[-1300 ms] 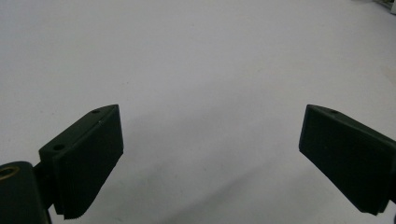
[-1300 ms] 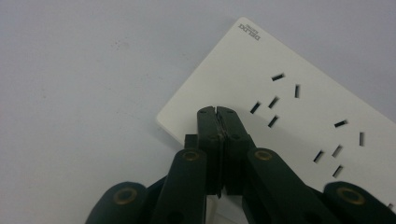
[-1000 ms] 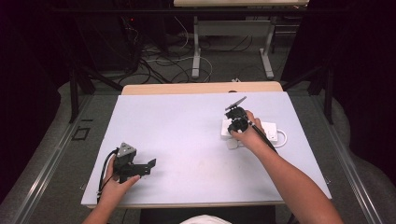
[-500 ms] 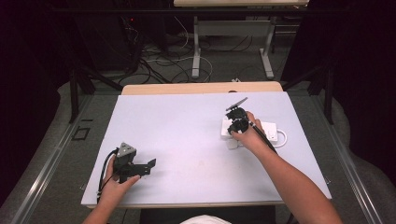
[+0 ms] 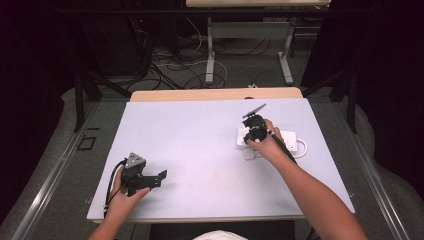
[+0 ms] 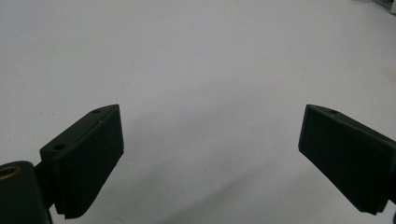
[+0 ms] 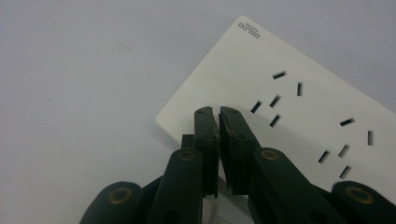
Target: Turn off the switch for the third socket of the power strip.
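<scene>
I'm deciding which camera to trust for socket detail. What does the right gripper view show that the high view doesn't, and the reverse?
The right gripper view alone resolves the slot openings and a small printed mark on the power strip, with the right gripper shut, jaws together over its near end. The high view alone takes in the left gripper near the table's front left, both forearms, the strip's white cord and the floor cables. Both show the white power strip and the pale table.
</scene>
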The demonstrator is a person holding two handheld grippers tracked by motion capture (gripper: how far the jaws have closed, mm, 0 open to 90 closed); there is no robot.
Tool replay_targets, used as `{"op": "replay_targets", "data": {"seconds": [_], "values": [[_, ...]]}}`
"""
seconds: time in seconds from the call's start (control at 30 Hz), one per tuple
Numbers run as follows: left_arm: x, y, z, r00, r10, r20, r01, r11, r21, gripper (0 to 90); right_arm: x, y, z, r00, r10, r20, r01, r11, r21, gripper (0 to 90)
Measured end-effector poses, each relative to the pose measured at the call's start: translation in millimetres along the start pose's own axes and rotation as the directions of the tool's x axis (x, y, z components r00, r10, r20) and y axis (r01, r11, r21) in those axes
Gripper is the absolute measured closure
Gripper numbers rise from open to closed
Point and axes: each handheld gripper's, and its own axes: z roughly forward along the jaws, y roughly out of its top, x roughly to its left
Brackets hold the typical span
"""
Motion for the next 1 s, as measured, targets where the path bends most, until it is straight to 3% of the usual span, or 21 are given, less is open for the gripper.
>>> {"op": "replay_targets", "data": {"seconds": [0.1,0.23,0.63,0.8,1.0], "values": [[0.0,0.0,0.2,1.0000,-0.001,0.000,0.001,1.0000,0.002,6.8,-0.1,0.5,0.0,0.9997,0.013,-0.022,-0.013,1.000,0.001,82.8],[0.0,0.1,0.3,1.0000,0.003,0.004,-0.003,1.0000,0.002,6.9,-1.4,1.4,-0.1,0.9999,0.005,-0.011,-0.005,1.000,0.003,76.7],[0.1,0.1,0.1,1.0000,0.001,-0.001,-0.001,1.0000,0.000,6.9,-3.9,4.4,-1.3,0.9986,-0.029,-0.043,0.026,0.997,-0.070,60.5],[0.0,0.0,0.2,1.0000,-0.002,0.003,0.002,1.0000,0.003,7.0,-4.5,6.4,-2.2,0.9958,-0.082,-0.042,0.077,0.991,-0.110,52.4],[0.3,-0.2,0.4,1.0000,-0.004,0.005,0.004,1.0000,0.005,7.1,-5.8,7.0,-3.9,0.9926,-0.117,-0.033,0.108,0.976,-0.190,41.8]]}}
